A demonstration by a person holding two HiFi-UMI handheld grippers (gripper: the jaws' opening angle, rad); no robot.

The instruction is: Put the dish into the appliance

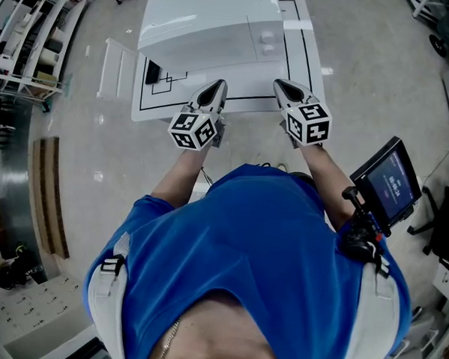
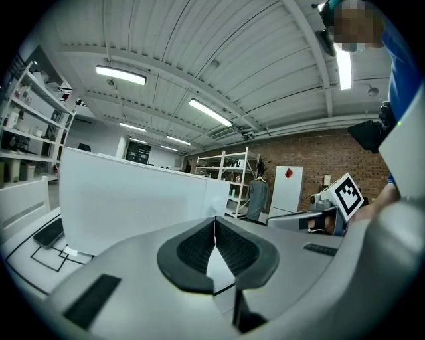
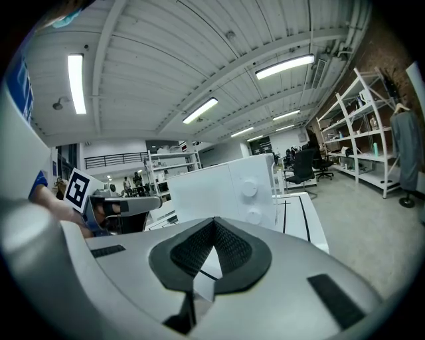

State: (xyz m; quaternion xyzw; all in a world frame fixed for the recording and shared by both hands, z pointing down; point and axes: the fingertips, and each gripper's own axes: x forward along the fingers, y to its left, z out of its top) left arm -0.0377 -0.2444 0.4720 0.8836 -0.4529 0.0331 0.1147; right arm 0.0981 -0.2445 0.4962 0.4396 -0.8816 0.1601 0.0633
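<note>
The left gripper (image 2: 214, 222) and right gripper (image 3: 214, 222) were closed on nothing (jaws touching); the appliance (image 3: 206, 194) knobs (image 3: 249, 190) showed in the right gripper view, not the left.

No word, brand or number is showing clearly enough to read. The small screen (image 1: 390, 184) is displaying pale characters too blurred to make out. The cubes on the left gripper (image 1: 214, 90) and right gripper (image 1: 284, 88) are carrying black-and-white square patterns, not letters. A red diamond sign (image 2: 288, 173) is showing on a white cabinet (image 2: 287, 192).
</note>
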